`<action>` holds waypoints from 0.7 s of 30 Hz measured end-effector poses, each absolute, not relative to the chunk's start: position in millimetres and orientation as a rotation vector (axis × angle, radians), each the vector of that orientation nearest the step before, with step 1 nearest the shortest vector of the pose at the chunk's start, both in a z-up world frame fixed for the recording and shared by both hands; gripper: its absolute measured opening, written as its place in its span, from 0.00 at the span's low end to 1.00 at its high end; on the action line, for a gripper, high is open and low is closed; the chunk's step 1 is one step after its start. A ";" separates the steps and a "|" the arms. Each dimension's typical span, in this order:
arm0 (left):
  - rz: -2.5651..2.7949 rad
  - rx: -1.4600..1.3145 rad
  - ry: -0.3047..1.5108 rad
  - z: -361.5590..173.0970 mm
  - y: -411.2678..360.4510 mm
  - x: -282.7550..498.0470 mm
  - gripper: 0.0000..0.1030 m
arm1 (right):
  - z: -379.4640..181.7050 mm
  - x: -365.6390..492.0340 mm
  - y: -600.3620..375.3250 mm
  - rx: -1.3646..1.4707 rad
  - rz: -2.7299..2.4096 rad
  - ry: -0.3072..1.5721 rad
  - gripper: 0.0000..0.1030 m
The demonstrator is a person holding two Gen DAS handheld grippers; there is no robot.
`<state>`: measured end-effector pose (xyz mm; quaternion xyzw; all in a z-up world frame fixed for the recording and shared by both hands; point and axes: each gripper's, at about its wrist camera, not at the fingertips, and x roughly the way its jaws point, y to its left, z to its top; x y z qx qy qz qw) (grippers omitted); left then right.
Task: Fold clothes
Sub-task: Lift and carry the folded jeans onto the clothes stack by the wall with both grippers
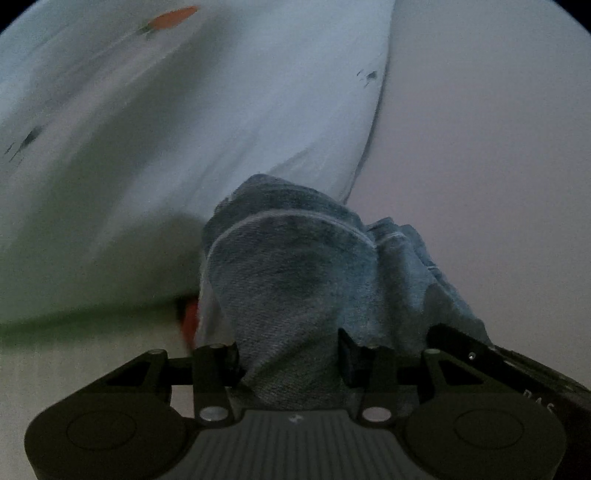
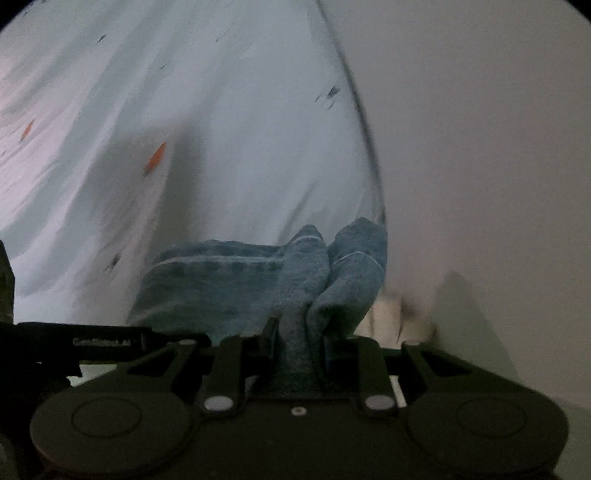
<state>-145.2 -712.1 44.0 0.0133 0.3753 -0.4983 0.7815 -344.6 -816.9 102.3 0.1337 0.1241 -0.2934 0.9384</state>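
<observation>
A blue denim garment [image 1: 295, 280] is bunched between the fingers of my left gripper [image 1: 288, 354], which is shut on it. In the right wrist view the same denim [image 2: 295, 280] is pinched in folds by my right gripper [image 2: 299, 343], also shut on it. The cloth rises from both grippers, and only the gathered part close to each one shows. Both views are blurred by motion. The other gripper's black body [image 2: 92, 343] shows at the left edge of the right wrist view.
A white sheet [image 1: 221, 129] printed with small orange carrots [image 1: 170, 18] and dark marks fills the left of both views. A plain pale wall [image 1: 480, 166] takes up the right side. The sheet's edge [image 2: 362, 122] runs down toward the denim.
</observation>
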 end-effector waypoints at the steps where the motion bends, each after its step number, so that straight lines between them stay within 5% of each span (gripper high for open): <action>1: -1.065 0.042 0.815 39.9 -725.3 -137.7 0.46 | 102.8 -337.1 -828.8 0.267 -0.615 0.242 0.23; 5: -1.021 0.093 0.835 23.6 -777.7 -107.8 0.61 | 59.7 -296.0 -886.2 0.330 -0.727 0.288 0.37; 10: -0.984 0.145 0.848 6.3 -824.8 -78.3 0.64 | -21.3 -248.2 -924.3 0.354 -0.845 0.534 0.39; 15: -1.002 0.161 0.830 -2.0 -818.6 -71.5 0.76 | -29.0 -240.4 -910.1 0.246 -0.833 0.541 0.43; 21: -1.017 0.195 0.801 -7.0 -812.4 -64.8 0.79 | -13.0 -253.6 -907.2 0.325 -0.839 0.524 0.45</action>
